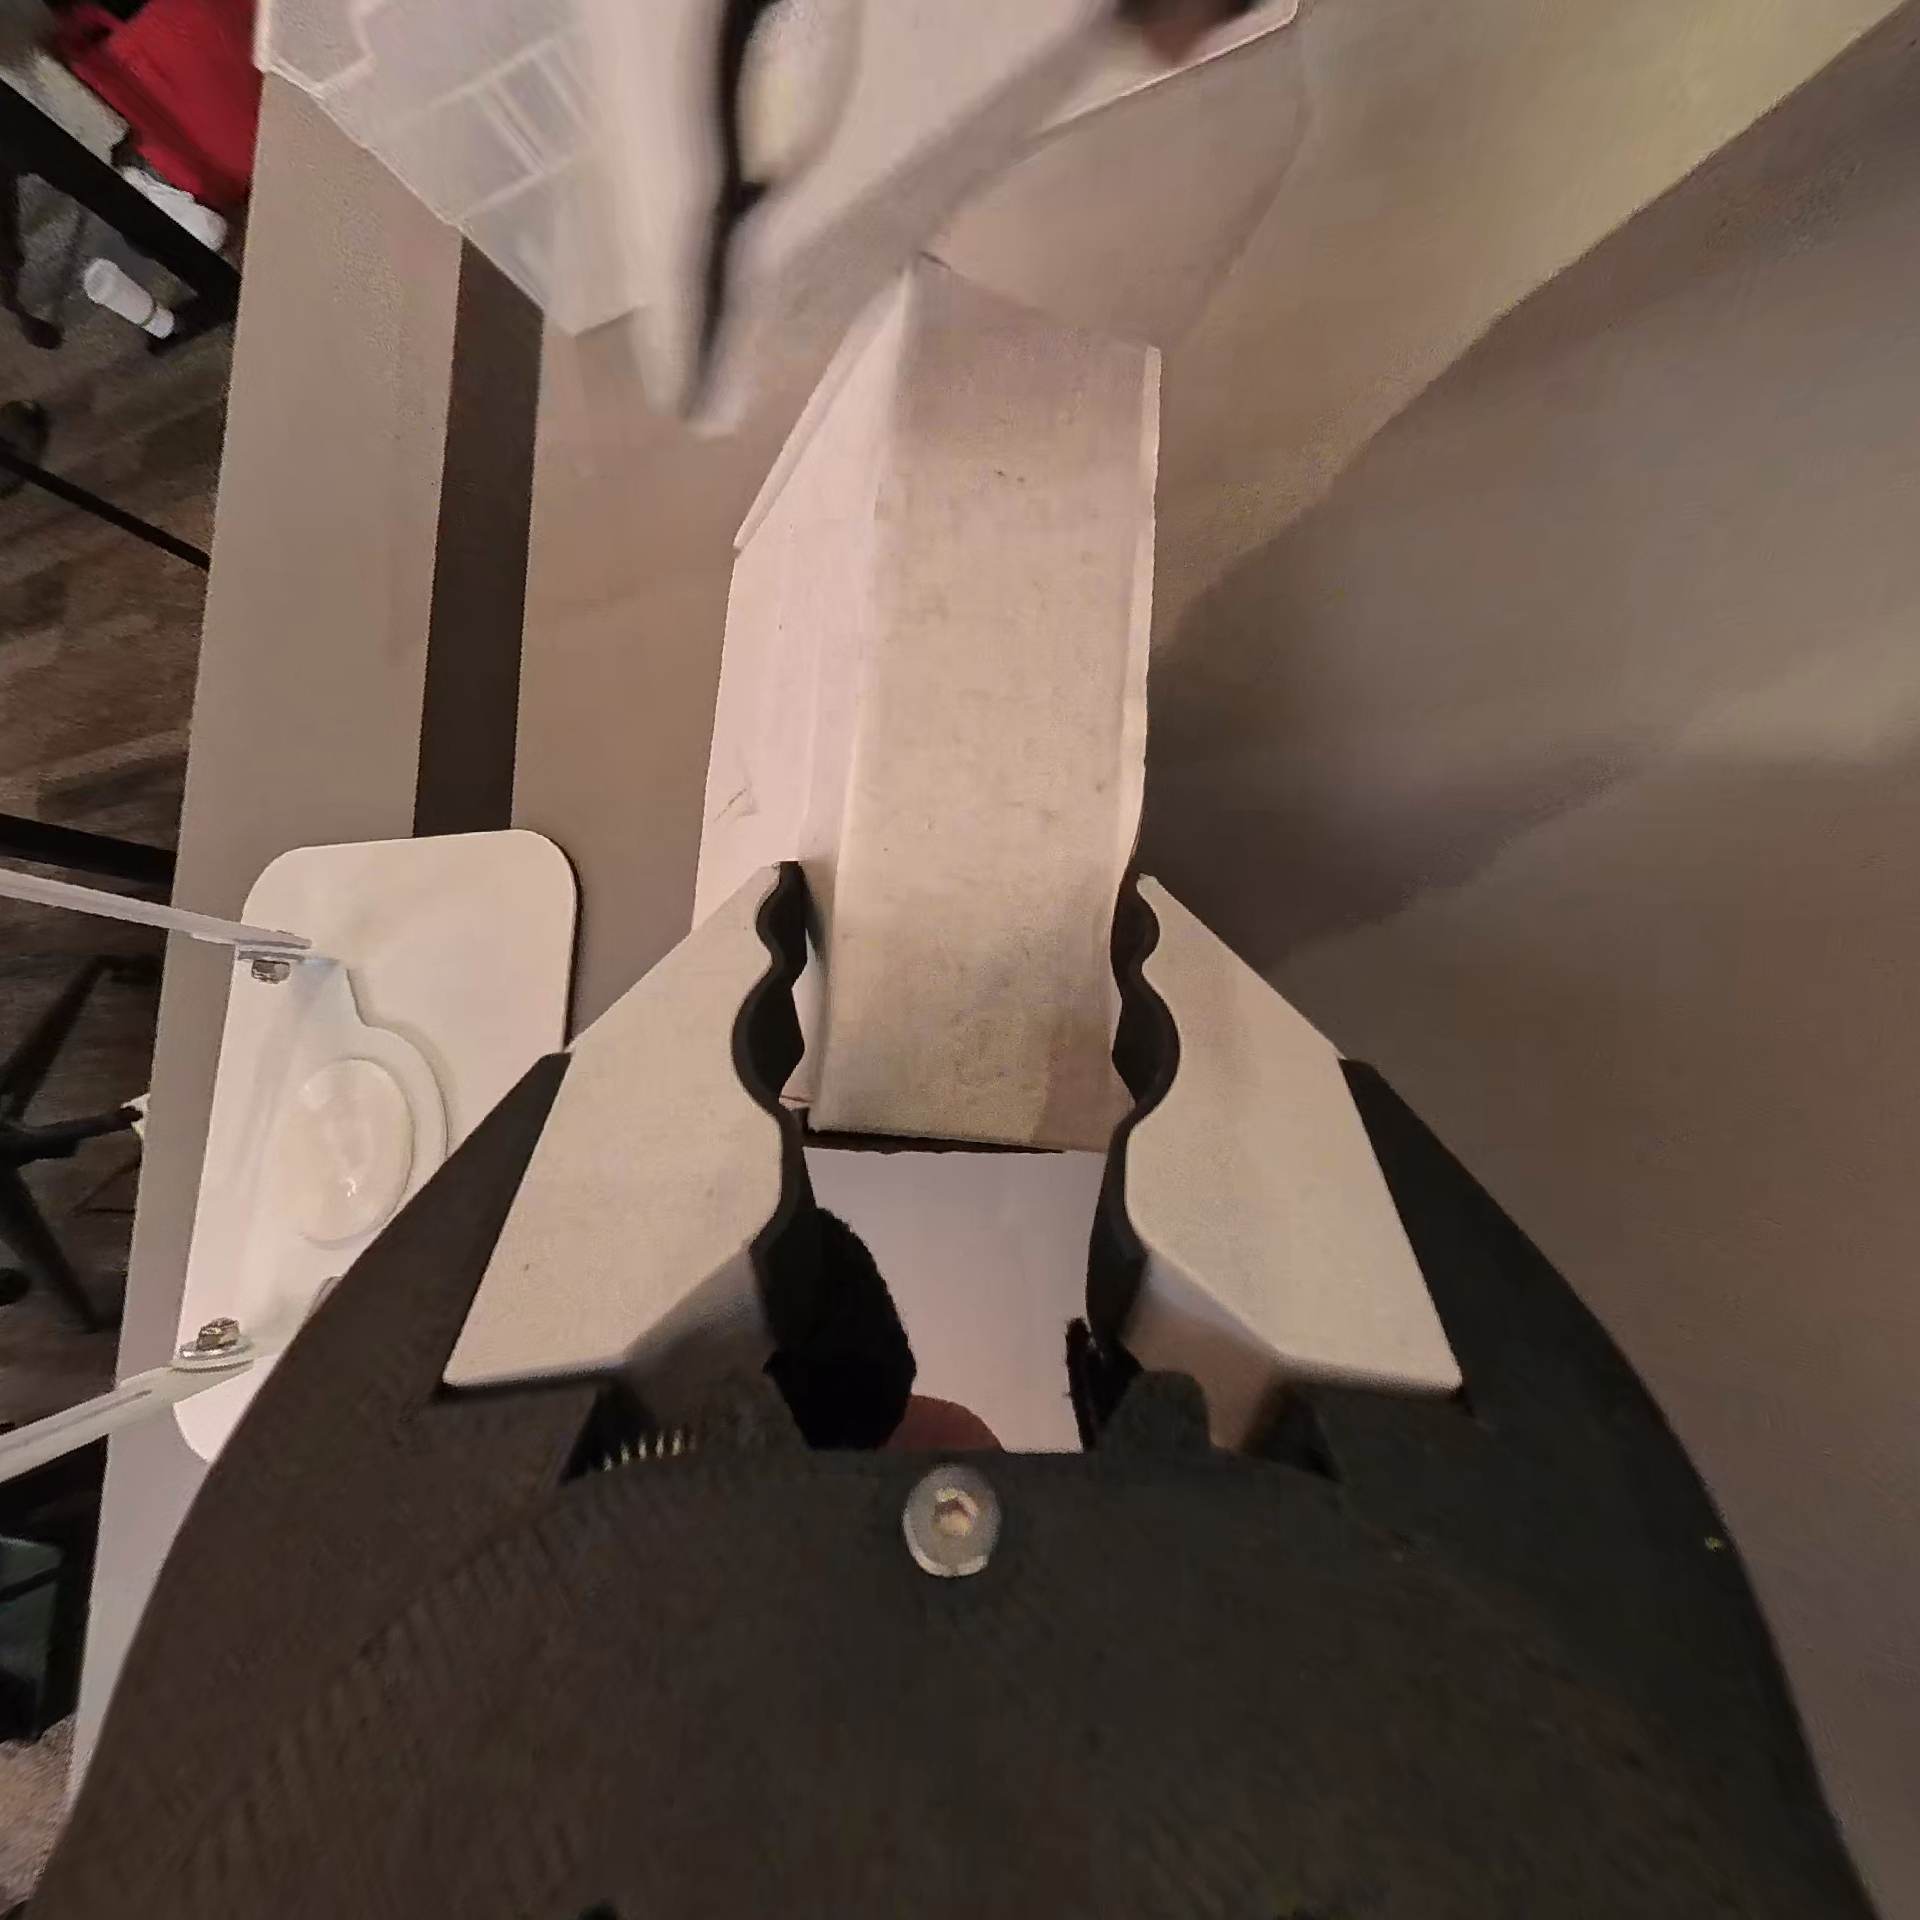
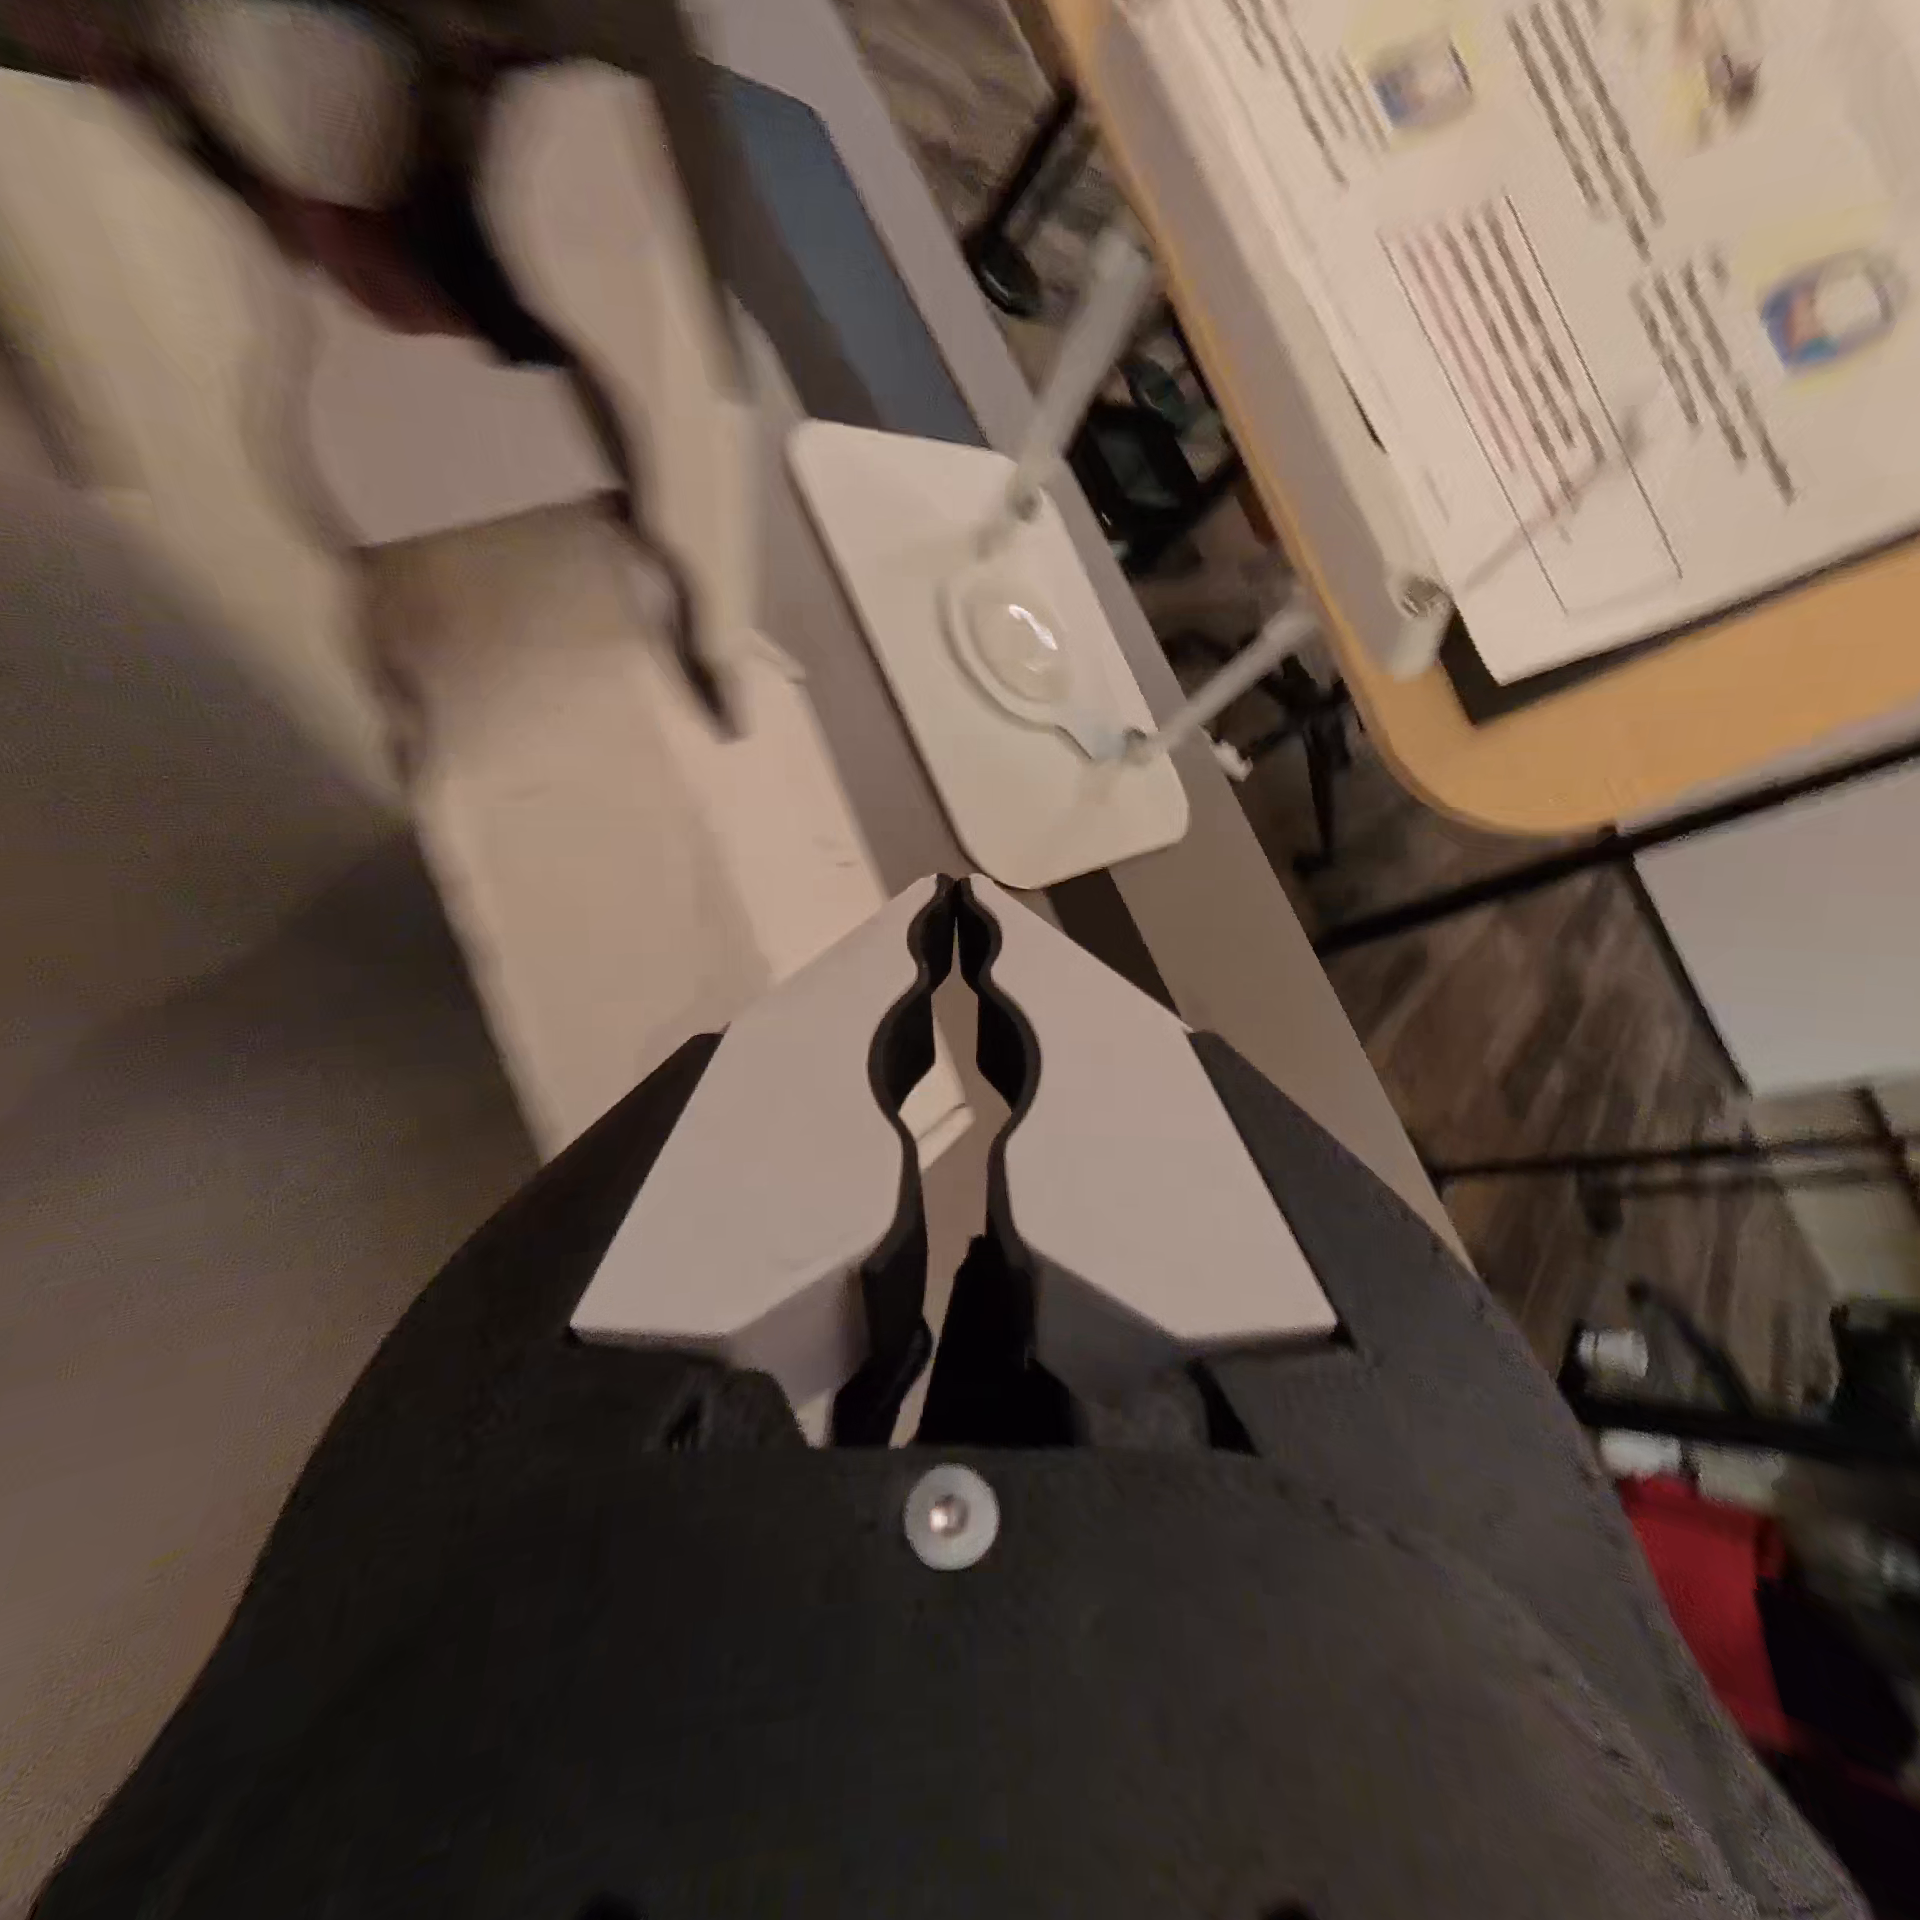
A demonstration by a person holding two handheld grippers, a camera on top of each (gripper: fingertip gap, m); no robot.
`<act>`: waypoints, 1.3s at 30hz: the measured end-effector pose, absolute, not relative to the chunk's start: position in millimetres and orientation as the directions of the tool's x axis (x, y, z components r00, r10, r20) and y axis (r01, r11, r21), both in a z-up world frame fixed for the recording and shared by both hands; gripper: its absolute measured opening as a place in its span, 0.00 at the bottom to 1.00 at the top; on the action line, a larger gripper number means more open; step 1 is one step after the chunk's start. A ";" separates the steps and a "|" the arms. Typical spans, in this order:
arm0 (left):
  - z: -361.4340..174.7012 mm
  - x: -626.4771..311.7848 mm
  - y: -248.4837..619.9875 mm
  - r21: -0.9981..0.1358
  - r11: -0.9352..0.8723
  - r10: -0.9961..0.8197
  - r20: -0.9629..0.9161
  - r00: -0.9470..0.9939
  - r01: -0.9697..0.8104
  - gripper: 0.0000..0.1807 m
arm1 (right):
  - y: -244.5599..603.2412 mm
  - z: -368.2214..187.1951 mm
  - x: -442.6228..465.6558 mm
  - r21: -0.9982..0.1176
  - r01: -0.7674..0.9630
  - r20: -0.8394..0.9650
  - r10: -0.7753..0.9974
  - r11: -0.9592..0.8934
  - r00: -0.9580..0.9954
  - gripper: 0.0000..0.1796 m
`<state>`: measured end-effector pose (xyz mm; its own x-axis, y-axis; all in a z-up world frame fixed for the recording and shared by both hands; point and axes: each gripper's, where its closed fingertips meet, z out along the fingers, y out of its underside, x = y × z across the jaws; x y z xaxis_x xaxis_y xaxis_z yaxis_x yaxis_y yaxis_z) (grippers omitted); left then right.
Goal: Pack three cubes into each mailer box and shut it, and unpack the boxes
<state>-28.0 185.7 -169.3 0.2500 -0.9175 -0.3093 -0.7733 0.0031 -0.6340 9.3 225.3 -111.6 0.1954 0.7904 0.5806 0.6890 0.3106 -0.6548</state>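
Note:
In the left wrist view my left gripper [image 1: 966, 914] is shut on a white mailer box [image 1: 987, 675]. It holds the box edge-on by its two broad faces, above the table [image 1: 1507, 779]. The box's far end reaches toward my right gripper [image 1: 727, 229], which is blurred at the top of the view. In the right wrist view my right gripper [image 2: 954, 896] is shut with its tips together, and I see nothing held between them. The box [image 2: 623, 852] lies just beyond and to the left of it, with the blurred left gripper [image 2: 665, 499] on its far part. No cubes show.
A clear plastic bin [image 1: 457, 135] stands at the far left of the table. A white plate with a clear dome [image 1: 405, 1039] [image 2: 997, 655] is fixed at the table's edge on thin rods. A wooden board with printed sheets [image 2: 1558, 364] is beyond the edge.

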 end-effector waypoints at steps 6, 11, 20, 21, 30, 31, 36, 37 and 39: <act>-167.4 -26.6 187.2 -0.661 -0.022 -0.924 -0.273 0.268 -0.750 0.32 | 180.6 -138.5 21.6 -0.411 0.750 0.827 0.558 0.518 0.067 0.38; -167.2 -27.2 188.1 -0.653 -0.027 -0.916 -0.287 0.281 -0.757 0.32 | 193.9 -157.8 15.6 -0.273 0.786 0.924 0.379 0.555 0.053 0.26; -165.9 -27.8 191.1 -0.652 -0.032 -0.924 -0.271 0.272 -0.758 0.32 | 179.6 -151.1 13.2 -0.321 0.705 0.917 0.393 0.633 0.065 0.07; -165.6 -27.9 191.9 -0.652 -0.033 -0.924 -0.269 0.272 -0.758 0.32 | 180.3 -150.8 14.0 -0.326 0.706 0.913 0.404 0.629 0.062 0.07; -163.8 -27.7 201.4 -0.661 -0.056 -0.915 -0.266 0.304 -0.748 0.32 | 201.4 -146.3 13.2 -0.063 0.794 0.998 0.029 0.605 0.058 0.03; -163.8 -27.8 201.4 -0.661 -0.057 -0.915 -0.264 0.304 -0.748 0.32 | 201.6 -145.9 13.1 -0.057 0.791 0.998 0.015 0.609 0.060 0.02; -163.5 -25.6 202.0 -0.676 -0.028 -0.895 -0.312 0.320 -0.737 0.32 | 200.6 -142.5 15.3 -0.255 0.745 0.964 0.222 0.617 0.147 0.02; -163.5 -25.3 202.3 -0.683 -0.026 -0.888 -0.319 0.330 -0.730 0.33 | 200.6 -140.0 15.6 -0.312 0.727 0.946 0.273 0.611 0.177 0.02; -166.4 -26.7 204.7 -0.657 0.011 -0.865 -0.385 0.322 -0.754 0.33 | 200.1 -135.2 15.0 -0.372 0.713 0.921 0.333 0.595 0.203 0.01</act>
